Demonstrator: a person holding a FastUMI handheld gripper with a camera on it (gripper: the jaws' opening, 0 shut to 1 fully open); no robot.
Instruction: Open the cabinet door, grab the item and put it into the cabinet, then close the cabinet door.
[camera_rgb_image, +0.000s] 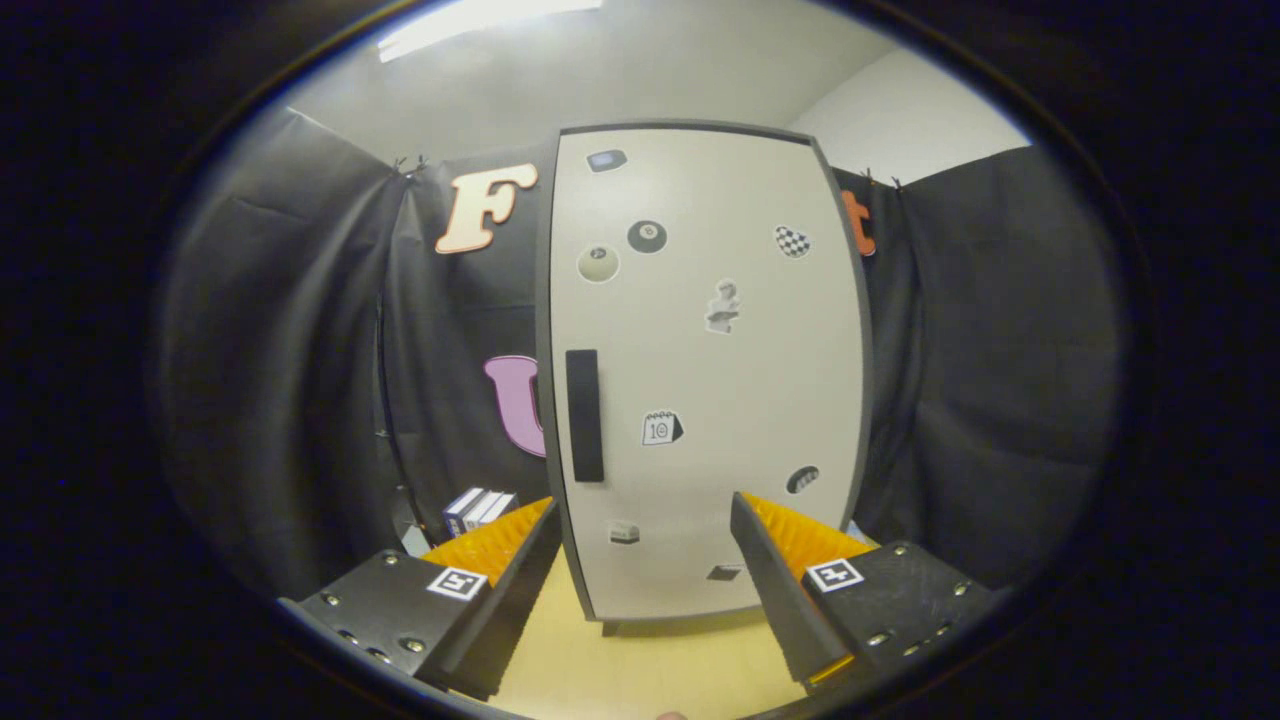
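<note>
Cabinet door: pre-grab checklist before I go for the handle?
1. Cabinet door shut, so opening comes first: ok.
2. Black handle on the door's left side unobstructed: ok.
3. Gripper open with nothing between the fingers: ok.
4. Fingers lined up on the handle: not ok, it sits up and to the left of the gap.
5. Item to stow found: cannot tell; only small boxes stand left of the cabinet.
6. Wooden tabletop ahead of the fingers free: ok.

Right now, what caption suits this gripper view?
Open gripper faces the closed cabinet door, its black handle beyond the fingers.
</note>
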